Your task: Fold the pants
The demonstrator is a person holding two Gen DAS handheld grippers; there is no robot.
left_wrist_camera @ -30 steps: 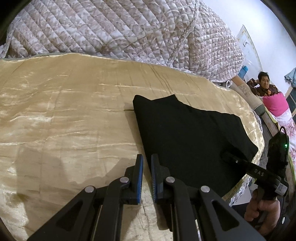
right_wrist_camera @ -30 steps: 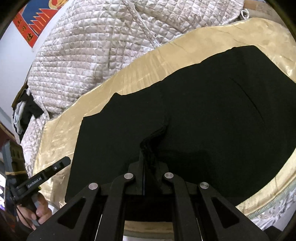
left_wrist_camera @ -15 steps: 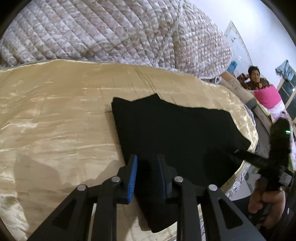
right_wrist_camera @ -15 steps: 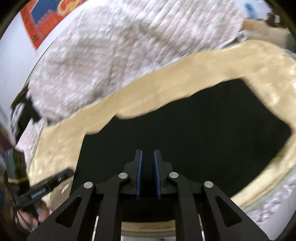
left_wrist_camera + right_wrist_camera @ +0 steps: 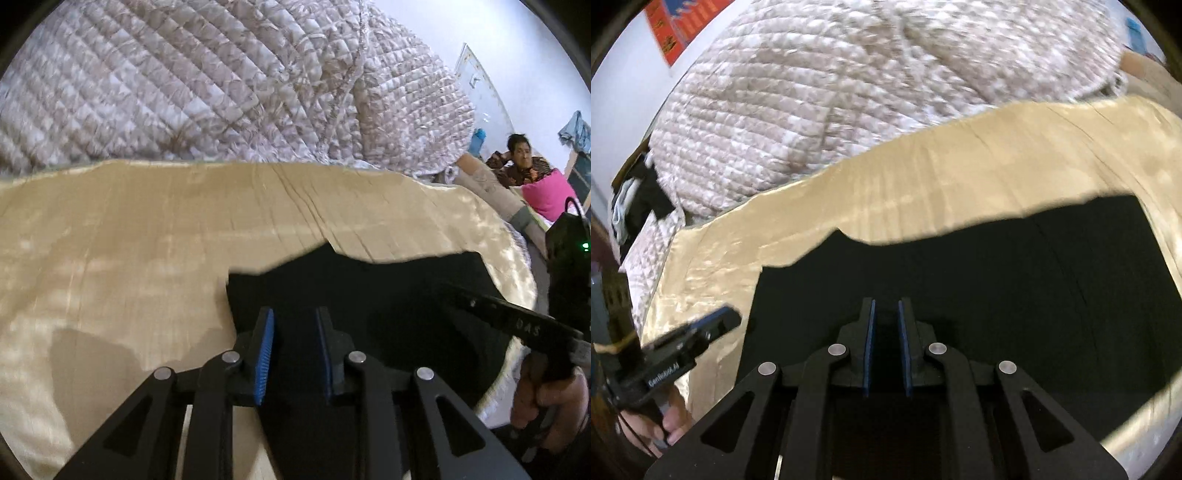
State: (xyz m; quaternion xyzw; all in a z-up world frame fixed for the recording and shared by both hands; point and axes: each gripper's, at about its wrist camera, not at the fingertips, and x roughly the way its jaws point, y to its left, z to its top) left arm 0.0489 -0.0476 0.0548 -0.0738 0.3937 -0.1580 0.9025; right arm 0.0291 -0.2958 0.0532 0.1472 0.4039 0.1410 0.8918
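Evidently the black pants (image 5: 979,295) are lying flat on the gold sheet (image 5: 147,229) near its edge, both the left gripper (image 5: 293,321) and right gripper (image 5: 885,314) hovering parted and empty over soft, limp cloth that is probably best pinched at a folded edge.

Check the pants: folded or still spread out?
Folded. The black pants lie as one compact block on the gold sheet, no separate legs showing. Both tools are open, holding nothing.
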